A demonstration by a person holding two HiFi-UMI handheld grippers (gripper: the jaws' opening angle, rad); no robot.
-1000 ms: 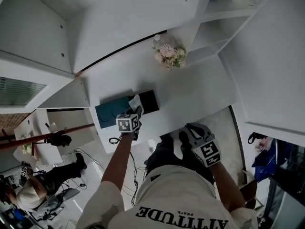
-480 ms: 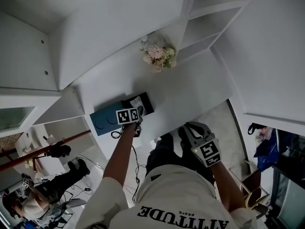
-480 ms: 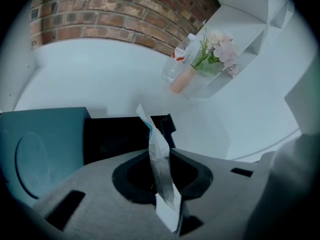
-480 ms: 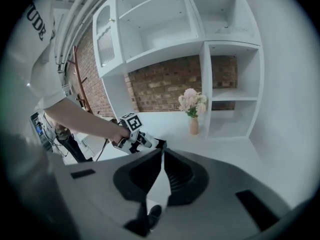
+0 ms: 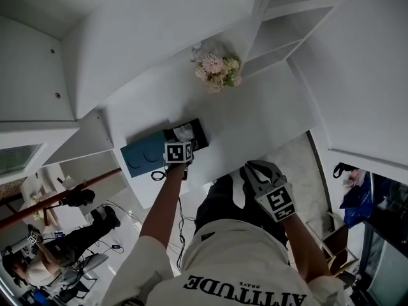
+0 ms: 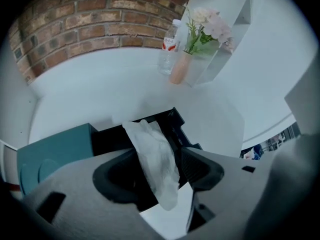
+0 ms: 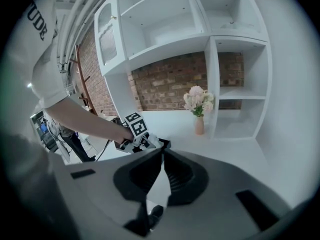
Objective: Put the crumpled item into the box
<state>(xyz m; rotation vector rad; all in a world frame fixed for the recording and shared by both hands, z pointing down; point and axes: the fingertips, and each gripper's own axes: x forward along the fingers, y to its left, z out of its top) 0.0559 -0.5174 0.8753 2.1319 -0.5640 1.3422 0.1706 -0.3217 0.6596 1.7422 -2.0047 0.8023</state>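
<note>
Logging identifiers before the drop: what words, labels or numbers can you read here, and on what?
"ATTITUDE": upside down on the person's white shirt.
"UDE": same shirt, right gripper view.
Smaller print beside the big word: too small to read.
Red label on the bottle: blurred, unreadable.

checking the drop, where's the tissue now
In the left gripper view the tissue lies between the left gripper's jaws, which have just been opening, over the black box.

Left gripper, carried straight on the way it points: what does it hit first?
The crumpled white tissue, lying loose between the jaws of the left gripper, which have just been opening. Right behind it is the open black box. Depth between the two is hard to judge.
</note>
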